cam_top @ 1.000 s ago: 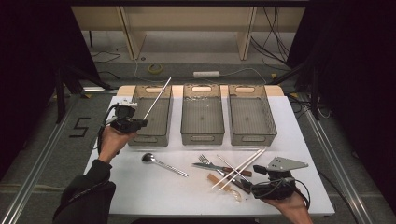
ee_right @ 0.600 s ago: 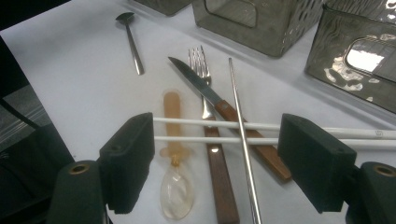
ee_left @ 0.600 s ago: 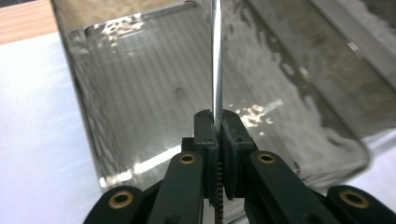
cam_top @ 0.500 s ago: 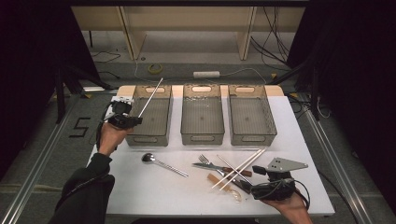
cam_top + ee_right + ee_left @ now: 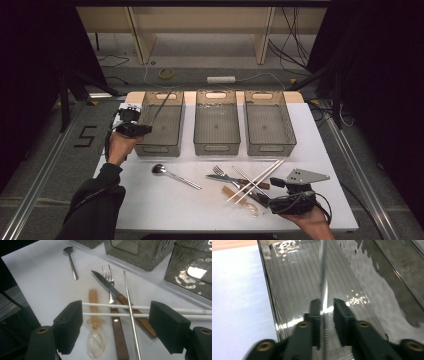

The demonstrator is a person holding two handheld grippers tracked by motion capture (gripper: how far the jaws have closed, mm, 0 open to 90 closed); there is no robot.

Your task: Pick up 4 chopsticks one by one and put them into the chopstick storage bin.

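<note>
My left gripper [image 5: 142, 129] hovers at the near left corner of the left grey bin [image 5: 159, 150]. A thin metal chopstick [image 5: 323, 277] runs from between its jaws out over the bin's ribbed floor [image 5: 294, 282]. The jaws have just been opening: the stick rests by one pad, with a gap to the other. My right gripper [image 5: 116, 315] stands wide open just above the cutlery pile, gripping nothing. Below it lie two white chopsticks [image 5: 105, 305], a second metal chopstick [image 5: 130, 312], a wood-handled knife [image 5: 110, 287], a fork [image 5: 108, 272] and a clear spoon [image 5: 95, 340].
Two more grey bins, middle [image 5: 216, 147] and right [image 5: 270, 147], stand in a row beside the left one. A metal spoon [image 5: 172, 174] lies alone on the white table [image 5: 150, 210]. Cables and a tape roll lie on the floor beyond.
The left gripper has shifted slightly toward the left bin and its jaws have parted. The metal chopstick has sunk lower into the bin. The right gripper has stayed still.
</note>
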